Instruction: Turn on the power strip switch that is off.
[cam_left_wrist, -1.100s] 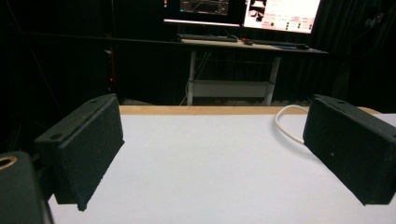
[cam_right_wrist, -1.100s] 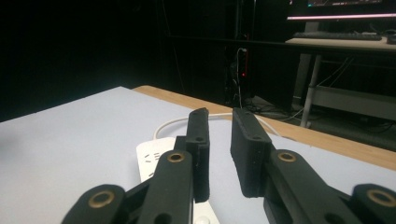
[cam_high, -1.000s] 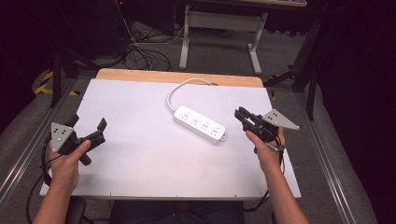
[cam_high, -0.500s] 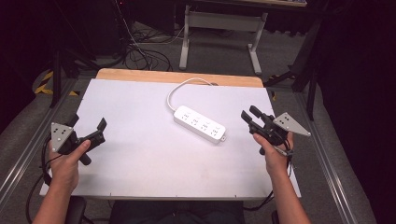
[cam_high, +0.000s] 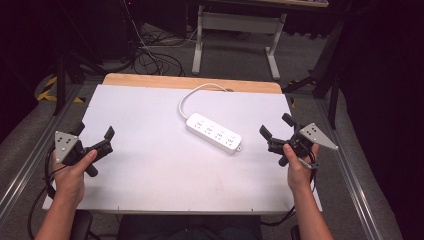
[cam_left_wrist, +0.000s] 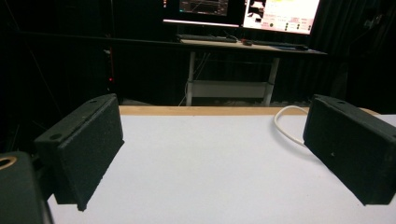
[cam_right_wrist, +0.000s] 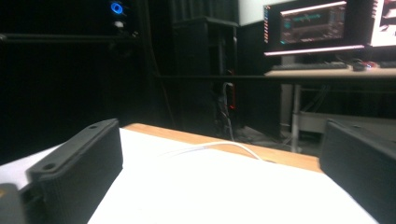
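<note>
The white tabletop (cam_high: 150, 165) with a bare wooden strip along its far edge carries a white four-outlet power strip (cam_high: 214, 132), lying slantwise just right of its middle, its white cord (cam_high: 192, 95) looping toward the far edge. No lettering on it can be read. The left gripper (cam_high: 93, 135), near the left edge, has its black jaws spread wide on nothing, hand wrapped around its handle. The right gripper (cam_high: 276, 126), near the right edge, is likewise agape and empty, pointing inward toward the strip.
</note>
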